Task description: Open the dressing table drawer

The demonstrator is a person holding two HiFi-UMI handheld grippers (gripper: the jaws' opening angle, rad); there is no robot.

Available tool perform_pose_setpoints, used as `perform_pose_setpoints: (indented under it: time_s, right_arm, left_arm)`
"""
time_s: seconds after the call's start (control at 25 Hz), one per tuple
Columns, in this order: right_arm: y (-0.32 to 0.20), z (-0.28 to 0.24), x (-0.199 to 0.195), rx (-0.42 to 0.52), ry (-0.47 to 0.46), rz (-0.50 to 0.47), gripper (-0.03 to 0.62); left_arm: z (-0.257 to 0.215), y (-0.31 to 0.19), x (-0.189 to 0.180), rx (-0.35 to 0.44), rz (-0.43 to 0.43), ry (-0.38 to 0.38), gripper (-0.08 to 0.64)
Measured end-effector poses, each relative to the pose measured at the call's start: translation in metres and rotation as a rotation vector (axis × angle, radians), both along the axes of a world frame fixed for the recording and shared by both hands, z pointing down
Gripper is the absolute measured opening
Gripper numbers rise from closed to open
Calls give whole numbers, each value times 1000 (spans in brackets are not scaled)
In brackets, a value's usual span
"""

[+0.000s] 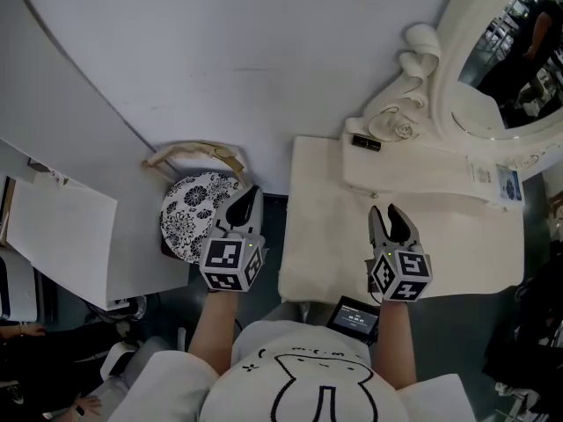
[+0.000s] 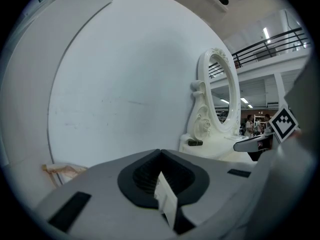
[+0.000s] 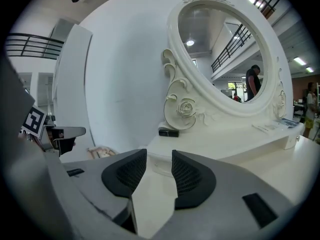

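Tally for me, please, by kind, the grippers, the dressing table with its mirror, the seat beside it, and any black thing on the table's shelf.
Grippers: 2, the left gripper and the right gripper
Dressing table: 1
Mirror: 1
Seat: 1
Black box: 1
Total: 6

Tongs: two, left tongs (image 1: 249, 196) and right tongs (image 1: 385, 210). Marker cubes (image 1: 231, 266): two, one per tongs. Table (image 1: 325, 236): one. Oval mirror (image 1: 515, 55): one. Small dark case (image 1: 367, 142) near table's back edge: one. Round patterned stool (image 1: 189, 214): one. Small screen (image 1: 354, 316): one.
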State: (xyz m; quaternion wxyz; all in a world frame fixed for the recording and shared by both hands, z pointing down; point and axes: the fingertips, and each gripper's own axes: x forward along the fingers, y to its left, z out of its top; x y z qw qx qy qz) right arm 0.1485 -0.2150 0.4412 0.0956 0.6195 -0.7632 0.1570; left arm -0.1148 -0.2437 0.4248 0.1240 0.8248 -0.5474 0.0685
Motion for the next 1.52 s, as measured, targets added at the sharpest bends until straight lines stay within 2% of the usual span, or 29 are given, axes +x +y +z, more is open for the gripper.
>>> perform_pose_setpoints:
  time_s: [0.24,0.72,1.0,1.08,1.52]
  right_arm:
    - [-18,33,0,-57,36,-2,152]
    - [-49,84,21,-171,42,54,151]
    - [-54,106,22,-248,37,55,140]
    - [-57,107,21,-256,40,52,111]
    - [-56,108,21,-276,32,60,110]
  left_arm:
    - [18,-13,-9,-24,-30,-9,28]
    - [56,-37,-9,-97,-62,-23,28]
    - [64,-42,-11,-117,-81,-23,28]
    - [63,-44,-12,-116,-88,-20,28]
    - [62,-37,-18,-116,-104,-17,28]
